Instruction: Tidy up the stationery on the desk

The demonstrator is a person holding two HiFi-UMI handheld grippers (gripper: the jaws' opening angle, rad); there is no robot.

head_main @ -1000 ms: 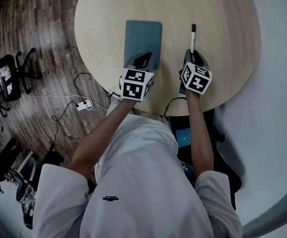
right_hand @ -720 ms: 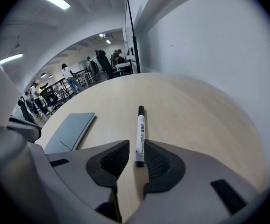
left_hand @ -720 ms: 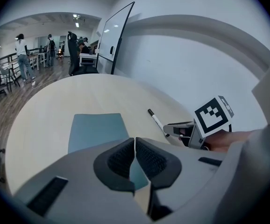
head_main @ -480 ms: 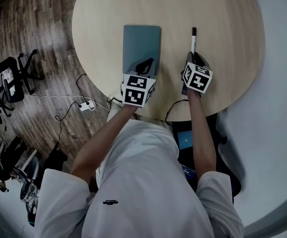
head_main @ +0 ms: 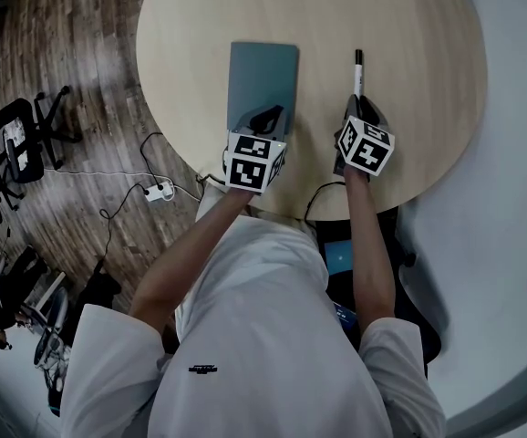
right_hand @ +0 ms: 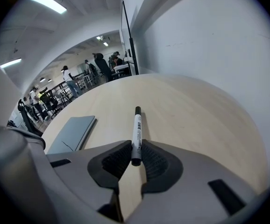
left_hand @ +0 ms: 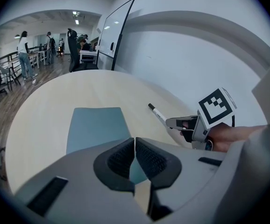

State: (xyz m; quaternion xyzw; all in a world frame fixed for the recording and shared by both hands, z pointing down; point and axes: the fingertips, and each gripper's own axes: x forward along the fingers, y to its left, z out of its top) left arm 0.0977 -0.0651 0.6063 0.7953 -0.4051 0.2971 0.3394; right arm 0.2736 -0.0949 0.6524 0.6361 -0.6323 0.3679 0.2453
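A grey-blue notebook [head_main: 263, 76] lies flat on the round wooden table [head_main: 409, 44]; it also shows in the left gripper view as notebook [left_hand: 95, 127]. My left gripper [head_main: 265, 117] hovers over its near edge, shut, with nothing seen between the pads [left_hand: 134, 155]. To the right lies a white marker [head_main: 357, 71] with a black cap, pointing away from me. My right gripper [head_main: 356, 104] has its pads closed on the marker's near end [right_hand: 137, 129], and the rest of the marker sticks out forward over the tabletop. The right gripper [left_hand: 179, 122] also shows in the left gripper view.
The table's near edge runs just under both grippers. On the wooden floor to the left are cables, a power strip [head_main: 157, 191] and office chairs [head_main: 17, 140]. A whiteboard [left_hand: 114, 31] stands beyond the table, with people far behind it.
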